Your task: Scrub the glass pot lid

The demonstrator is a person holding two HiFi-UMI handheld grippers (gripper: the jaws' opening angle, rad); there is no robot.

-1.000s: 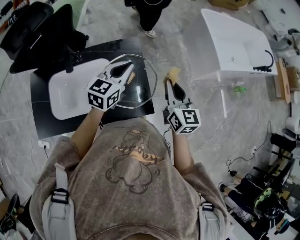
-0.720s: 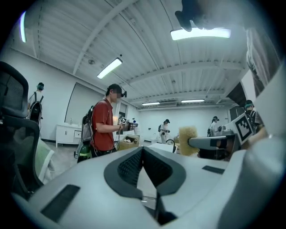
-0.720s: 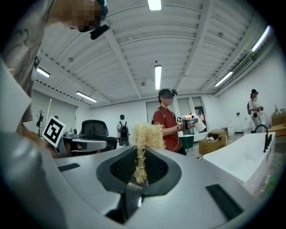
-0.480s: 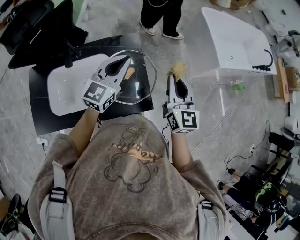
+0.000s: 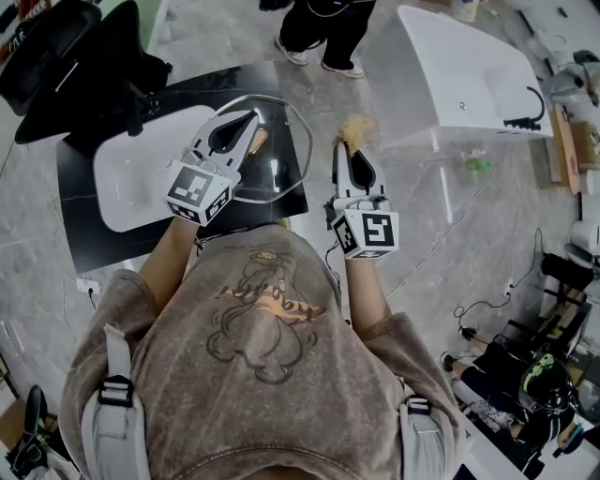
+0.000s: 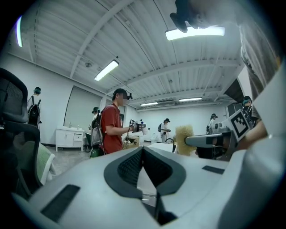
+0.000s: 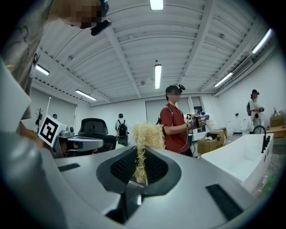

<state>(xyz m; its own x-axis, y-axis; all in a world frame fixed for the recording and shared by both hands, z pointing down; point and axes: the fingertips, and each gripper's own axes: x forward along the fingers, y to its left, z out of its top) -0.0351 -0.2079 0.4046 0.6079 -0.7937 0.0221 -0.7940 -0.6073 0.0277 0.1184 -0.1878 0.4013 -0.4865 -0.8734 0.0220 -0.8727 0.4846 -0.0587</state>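
The glass pot lid (image 5: 286, 159), with a metal rim and a tan knob (image 5: 260, 142), hangs out past the right edge of the black counter (image 5: 84, 220). My left gripper (image 5: 253, 119) lies over the lid's left half with its jaws shut. The spot where it grips the lid is hidden beneath it. In the left gripper view the jaws (image 6: 143, 150) meet in a closed line. To the right, my right gripper (image 5: 349, 145) is shut on a straw-coloured loofah scrubber (image 5: 352, 129), whose fibres stick up between the pads (image 7: 142, 154). The scrubber (image 7: 146, 135) is a hand's width from the lid.
A white basin (image 5: 131, 178) sits in the counter, with a black office chair (image 5: 75, 66) behind it. A white bathtub (image 5: 459, 84) stands at the right, cables trail over the marble floor, and a person (image 5: 323, 23) stands beyond the counter. Several people stand farther off.
Both grippers have risen slightly and rolled a little, with the lid and the scrubber still in them. The person beyond the counter has stepped to the right.
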